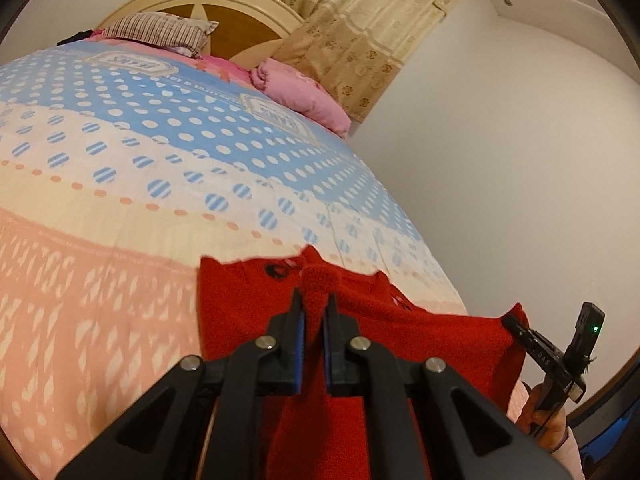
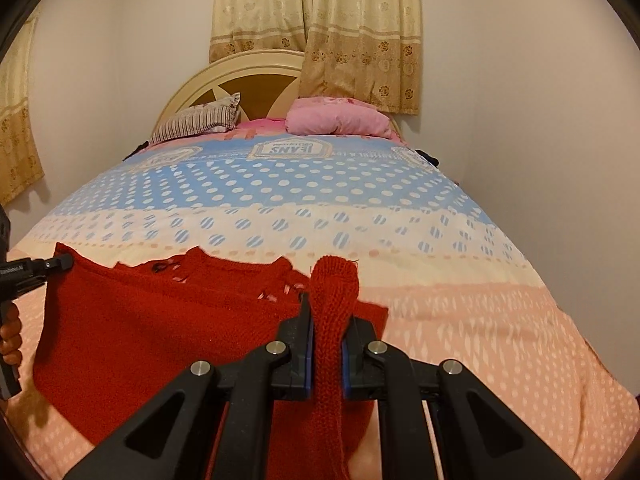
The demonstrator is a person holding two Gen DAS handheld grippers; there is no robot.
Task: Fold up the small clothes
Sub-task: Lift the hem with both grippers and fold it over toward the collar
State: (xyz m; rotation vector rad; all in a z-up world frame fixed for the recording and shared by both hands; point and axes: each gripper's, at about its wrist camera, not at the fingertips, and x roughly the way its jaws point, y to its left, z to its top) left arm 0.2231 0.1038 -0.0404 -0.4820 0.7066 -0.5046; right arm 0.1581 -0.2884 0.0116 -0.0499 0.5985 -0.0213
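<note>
A small red knitted sweater [image 1: 420, 332] is held stretched just above the near end of the bed; it also shows in the right wrist view [image 2: 160, 328]. My left gripper [image 1: 314, 304] is shut on a bunched fold of the red knit at one top corner. My right gripper [image 2: 328, 312] is shut on a ribbed red cuff or sleeve end that sticks up between its fingers. Each gripper shows in the other's view, the right one [image 1: 516, 328] at the sweater's right edge, the left one [image 2: 64, 262] at its left edge.
The bed has a spotted quilt [image 2: 320, 200] in blue, cream and peach bands. A striped pillow [image 2: 200, 120] and a pink bundle [image 2: 340, 118] lie by the headboard [image 2: 240, 80]. Curtains [image 2: 352, 40] hang behind. White walls stand close on the right.
</note>
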